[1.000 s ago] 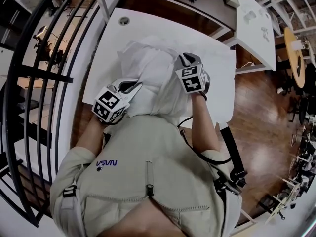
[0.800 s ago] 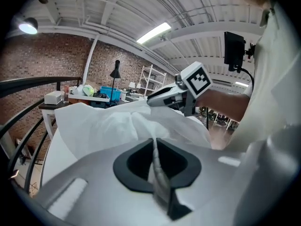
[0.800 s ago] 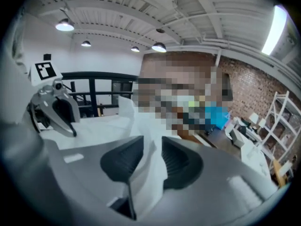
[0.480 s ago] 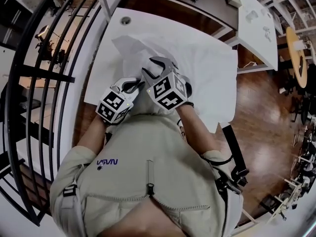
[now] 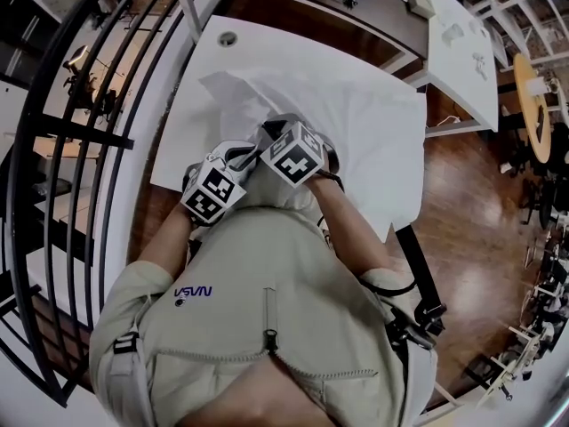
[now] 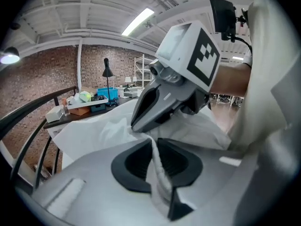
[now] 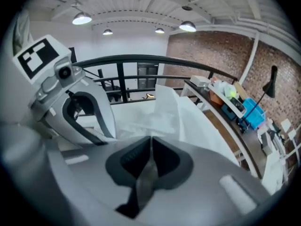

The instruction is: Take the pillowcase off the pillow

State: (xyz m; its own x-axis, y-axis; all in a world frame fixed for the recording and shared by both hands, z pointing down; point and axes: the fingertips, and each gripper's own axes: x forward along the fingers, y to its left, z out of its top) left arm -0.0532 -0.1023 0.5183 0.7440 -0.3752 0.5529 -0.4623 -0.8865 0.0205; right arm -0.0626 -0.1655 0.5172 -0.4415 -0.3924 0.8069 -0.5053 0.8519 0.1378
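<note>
Lying rumpled, the white pillowcase drapes the table.

A black railing curves down the frame's left beside a white table; wooden floor (glossy, brown) fills the right, another white desk upper right.

Right claw crossed leftward, its jaws just closing on pillowcase fabric.

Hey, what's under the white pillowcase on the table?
The white table shows around the pillowcase, so the cloth lies spread on it. The cloth covers whatever is beneath or inside it, and no pillow can be made out.
</note>
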